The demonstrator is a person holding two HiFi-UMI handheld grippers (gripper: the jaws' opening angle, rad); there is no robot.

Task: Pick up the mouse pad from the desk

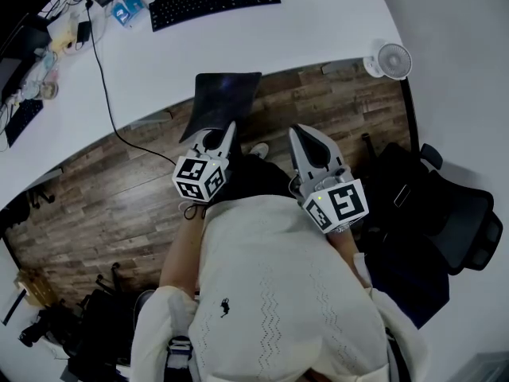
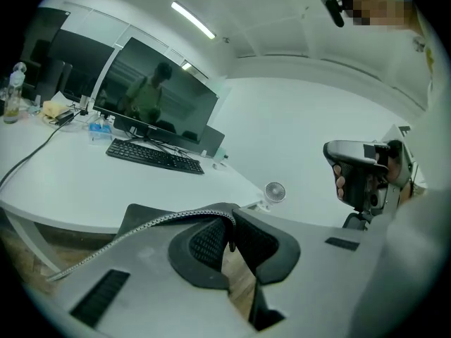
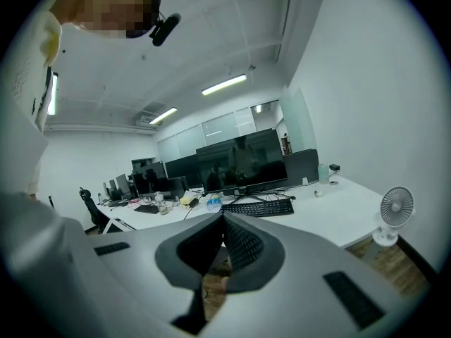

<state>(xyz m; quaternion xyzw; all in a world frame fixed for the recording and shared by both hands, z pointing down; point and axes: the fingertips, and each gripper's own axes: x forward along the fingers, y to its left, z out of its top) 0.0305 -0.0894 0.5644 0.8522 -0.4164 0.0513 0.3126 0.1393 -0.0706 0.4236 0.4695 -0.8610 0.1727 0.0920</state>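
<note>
1. The left claw (image 1: 227, 130) is pinching the thin, dark, square mouse pad with a stitched edge (image 1: 225, 100). Its two jaws are pressed onto the pad's near edge.
2. In the head view the mouse pad sticks out from the left claw toward 12 o'clock. It hangs over the brown wood floor (image 1: 119, 197) and reaches the rim of the big white curved desk (image 1: 318, 30).
3. The right claw (image 1: 301, 134) is pressed together with nothing in it. It sits at 3 o'clock from the left claw, and the two do not touch.
4. A long black keyboard (image 1: 215, 1) lies on the desk at 12 o'clock from the mouse pad, well apart from it.
5. A small white round fan (image 1: 393, 60) stands at the desk's rim, at 2 o'clock from the right claw.
</note>
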